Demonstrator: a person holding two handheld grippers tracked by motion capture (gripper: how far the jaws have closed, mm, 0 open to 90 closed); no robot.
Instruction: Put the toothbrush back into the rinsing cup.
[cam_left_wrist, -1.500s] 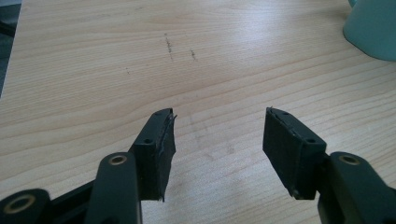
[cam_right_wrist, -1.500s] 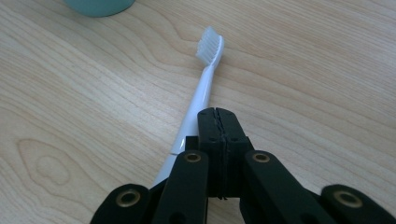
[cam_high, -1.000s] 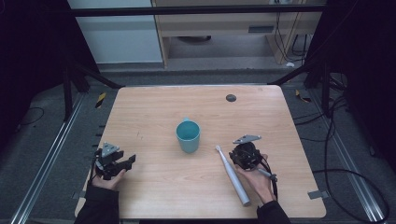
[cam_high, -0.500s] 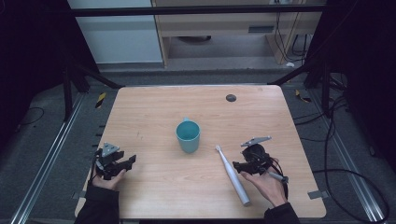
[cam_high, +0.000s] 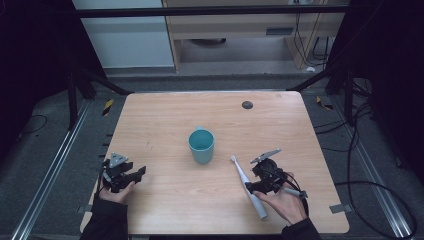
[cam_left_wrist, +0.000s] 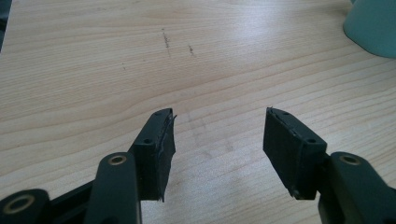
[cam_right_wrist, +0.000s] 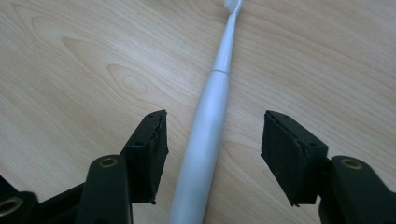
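Straddling slim white toothbrush (cam_right_wrist: 205, 135) | right gripper (cam_right_wrist: 212, 140) spread | left gripper (cam_left_wrist: 217, 135) spread

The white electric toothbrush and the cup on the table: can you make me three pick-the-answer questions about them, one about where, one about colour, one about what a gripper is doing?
1. Where does the white electric toothbrush lie?
A. inside the cup
B. flat on the wooden table, right of the cup
C. on the floor

2. What colour is the round plastic cup?
A. red
B. yellow
C. teal

3. How is the right gripper?
A. open, a jaw on each side of the toothbrush handle
B. shut on the cup
C. shut on the toothbrush

Answers:
1 B, the high view shows it lying on the wood beside the cup.
2 C, the cup is blue-green in the high view.
3 A, the right gripper view shows gaps between both jaws and the handle.
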